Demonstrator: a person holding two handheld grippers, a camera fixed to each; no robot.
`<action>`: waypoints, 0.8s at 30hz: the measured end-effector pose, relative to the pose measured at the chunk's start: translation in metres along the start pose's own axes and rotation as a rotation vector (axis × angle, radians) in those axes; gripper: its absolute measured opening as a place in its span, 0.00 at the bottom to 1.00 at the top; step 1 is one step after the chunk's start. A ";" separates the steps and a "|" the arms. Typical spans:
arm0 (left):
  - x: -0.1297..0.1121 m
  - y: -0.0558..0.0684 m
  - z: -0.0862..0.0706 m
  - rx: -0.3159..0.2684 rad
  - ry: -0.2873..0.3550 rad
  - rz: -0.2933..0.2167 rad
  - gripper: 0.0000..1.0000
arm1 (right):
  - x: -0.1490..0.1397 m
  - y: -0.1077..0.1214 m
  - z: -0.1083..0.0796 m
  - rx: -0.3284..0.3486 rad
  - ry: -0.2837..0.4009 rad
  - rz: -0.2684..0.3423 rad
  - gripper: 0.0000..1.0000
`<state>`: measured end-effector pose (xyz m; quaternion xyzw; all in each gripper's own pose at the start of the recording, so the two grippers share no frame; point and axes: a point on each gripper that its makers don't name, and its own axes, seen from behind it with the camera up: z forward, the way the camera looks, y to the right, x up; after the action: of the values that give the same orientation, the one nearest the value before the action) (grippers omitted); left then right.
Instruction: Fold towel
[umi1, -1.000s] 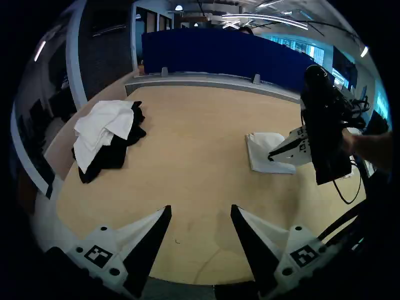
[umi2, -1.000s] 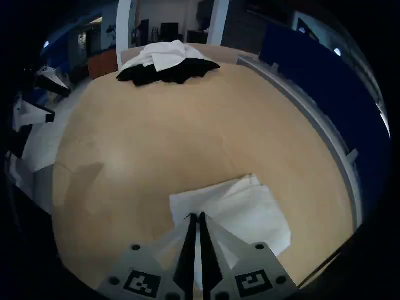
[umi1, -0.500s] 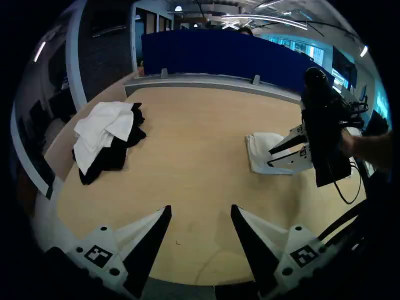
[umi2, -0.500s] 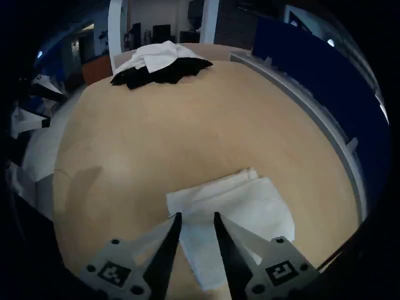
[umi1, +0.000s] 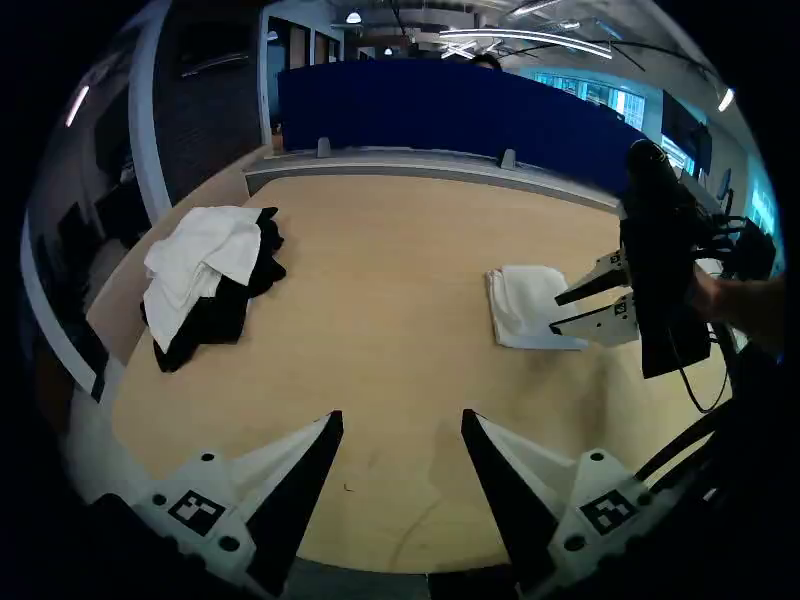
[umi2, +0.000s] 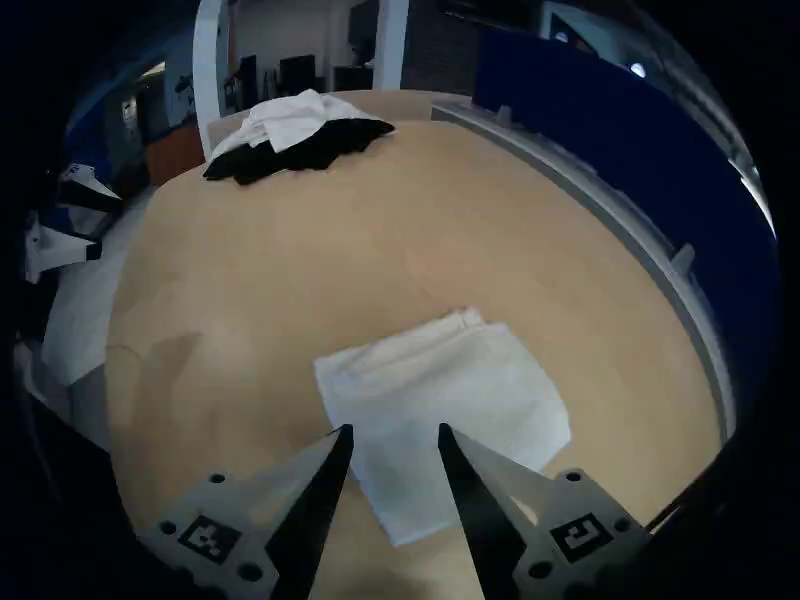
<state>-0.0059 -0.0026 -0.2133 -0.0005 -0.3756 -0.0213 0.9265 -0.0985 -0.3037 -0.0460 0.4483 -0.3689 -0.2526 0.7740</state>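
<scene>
A blue partition (umi1: 450, 105) stands along the wooden table's (umi1: 400, 250) far edge.

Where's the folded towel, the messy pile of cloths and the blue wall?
folded towel (umi2: 445, 380), right gripper view, middle of its top layer.
messy pile of cloths (umi1: 200, 255), left gripper view, the white cloth on top.
blue wall (umi1: 430, 105), left gripper view, middle of the panel.
</scene>
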 end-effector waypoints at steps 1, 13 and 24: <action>0.000 0.000 0.000 0.000 0.000 0.001 0.87 | -0.003 0.001 -0.002 -0.004 -0.002 0.008 0.65; 0.004 0.005 0.004 -0.005 0.005 0.005 0.88 | -0.047 0.003 -0.018 -0.042 -0.034 0.105 0.65; 0.009 0.009 0.003 -0.013 0.008 0.014 0.87 | -0.063 -0.002 -0.020 -0.047 -0.054 0.133 0.65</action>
<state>-0.0014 0.0060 -0.2046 -0.0092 -0.3717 -0.0173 0.9281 -0.1209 -0.2488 -0.0762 0.3976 -0.4127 -0.2210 0.7891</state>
